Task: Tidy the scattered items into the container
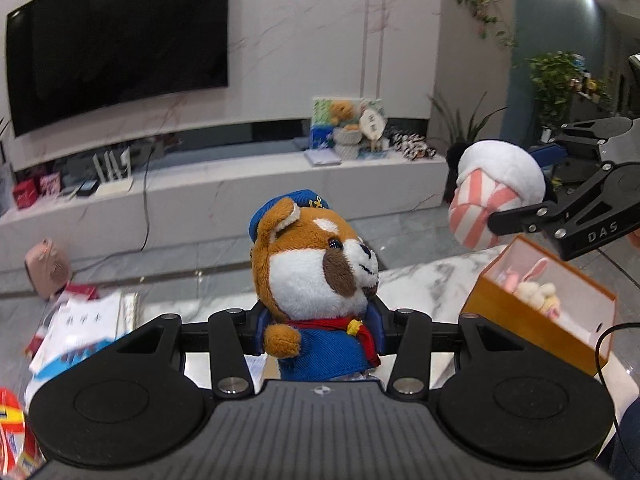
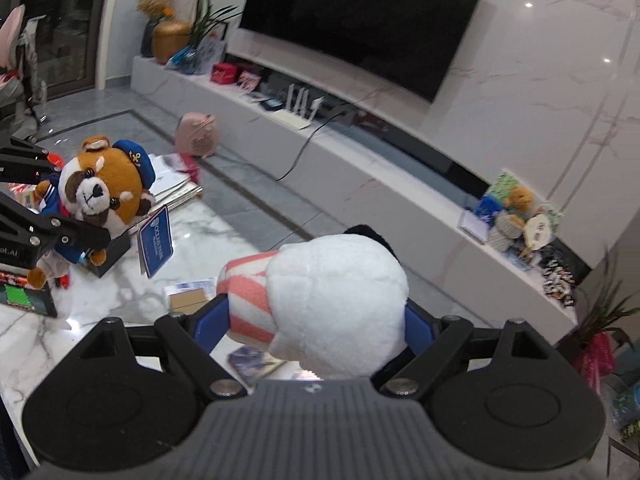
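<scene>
My left gripper (image 1: 320, 332) is shut on a brown and white plush animal (image 1: 316, 280) in a blue sailor suit and cap, held above the marble table; it also shows in the right wrist view (image 2: 104, 196) with a blue tag hanging. My right gripper (image 2: 316, 320) is shut on a white plush (image 2: 336, 304) with pink stripes; in the left wrist view this plush (image 1: 496, 188) hangs above an orange box (image 1: 532, 316). The box is open and holds a small rabbit toy (image 1: 536, 288).
The marble table (image 2: 120, 292) carries papers, a small cardboard piece (image 2: 188, 296), a black box (image 2: 28, 296) and booklets (image 1: 80, 328). Behind are a TV (image 1: 116, 40), a low white cabinet (image 1: 240, 192), a pink heater (image 2: 198, 134) and potted plants.
</scene>
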Available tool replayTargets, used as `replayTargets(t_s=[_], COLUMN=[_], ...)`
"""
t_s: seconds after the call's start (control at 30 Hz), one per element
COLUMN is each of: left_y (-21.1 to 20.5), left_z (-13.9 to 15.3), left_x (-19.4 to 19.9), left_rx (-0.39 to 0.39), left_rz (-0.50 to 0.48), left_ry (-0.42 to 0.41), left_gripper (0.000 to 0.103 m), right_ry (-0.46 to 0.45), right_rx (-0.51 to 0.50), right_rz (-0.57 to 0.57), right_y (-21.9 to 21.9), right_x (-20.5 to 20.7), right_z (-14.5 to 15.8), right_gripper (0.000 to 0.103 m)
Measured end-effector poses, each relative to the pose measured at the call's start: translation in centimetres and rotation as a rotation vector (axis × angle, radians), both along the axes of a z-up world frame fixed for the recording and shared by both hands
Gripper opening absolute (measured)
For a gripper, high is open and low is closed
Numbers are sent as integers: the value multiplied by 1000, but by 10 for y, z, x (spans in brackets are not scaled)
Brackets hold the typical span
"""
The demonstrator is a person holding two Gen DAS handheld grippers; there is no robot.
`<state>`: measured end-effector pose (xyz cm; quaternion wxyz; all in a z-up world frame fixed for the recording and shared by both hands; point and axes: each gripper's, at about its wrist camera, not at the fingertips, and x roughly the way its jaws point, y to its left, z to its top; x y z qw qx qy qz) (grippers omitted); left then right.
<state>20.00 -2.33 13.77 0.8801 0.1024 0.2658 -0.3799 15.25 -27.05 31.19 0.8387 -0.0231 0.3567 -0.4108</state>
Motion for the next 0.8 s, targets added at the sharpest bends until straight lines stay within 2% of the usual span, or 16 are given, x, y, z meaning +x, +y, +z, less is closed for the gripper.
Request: replayTargets(t_s=[0.3, 0.53, 0.67, 0.8], left_y=[-46, -100, -141, -192], left_z=[53, 94, 99, 84], left_x=[-15, -40, -61, -80], left_rx=[-63, -104, -111, -90], left_rz=[-109, -230, -327, -419], left_ry=[-70, -117, -110, -72], left_gripper=[53, 53, 53, 53], right_ry=[-35, -34, -21, -2], right_rx=[-98, -155, -164, -145], right_rz=[-111, -181, -216, -258], right_y=[4, 8, 12, 11], right_x=[-77, -128, -158, -192], right_z=[62, 91, 93, 80], right_gripper=[88, 89, 89, 89])
